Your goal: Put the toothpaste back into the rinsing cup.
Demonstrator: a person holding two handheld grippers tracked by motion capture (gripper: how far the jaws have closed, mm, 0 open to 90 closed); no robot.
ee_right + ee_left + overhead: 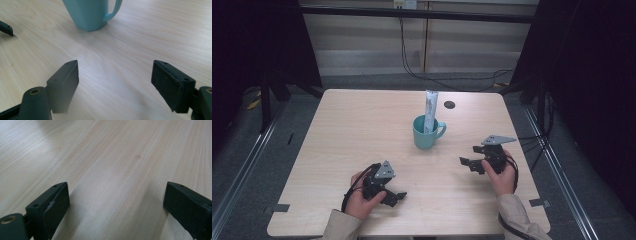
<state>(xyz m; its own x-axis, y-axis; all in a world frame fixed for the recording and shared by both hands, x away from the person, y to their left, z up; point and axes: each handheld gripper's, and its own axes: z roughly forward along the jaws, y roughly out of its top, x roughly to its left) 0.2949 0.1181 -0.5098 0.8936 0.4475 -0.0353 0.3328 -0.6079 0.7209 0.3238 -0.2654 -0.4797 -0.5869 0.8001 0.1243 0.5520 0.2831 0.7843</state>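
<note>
A teal mug (pixel 427 134) stands upright a little right of the table's middle, handle to the right. A tall pale tube-like packet (pixel 430 107) stands in it and sticks out well above the rim. My left gripper (pixel 395 196) rests near the front edge, left of centre, in a hand. Its jaws are open over bare wood (pixel 116 197). My right gripper (pixel 469 164) lies to the right of the mug and nearer the person, apart from it, also open (pixel 115 75). The mug's base and handle (pixel 88 15) show ahead of the right jaws.
The light wooden table (pixel 357 125) has a small black round hole (pixel 449 105) behind the mug. Dark curtains flank both sides, and cables (pixel 447 77) hang and lie on the floor beyond the far edge. A black jaw tip (pixel 6 28) of the other gripper shows at the left.
</note>
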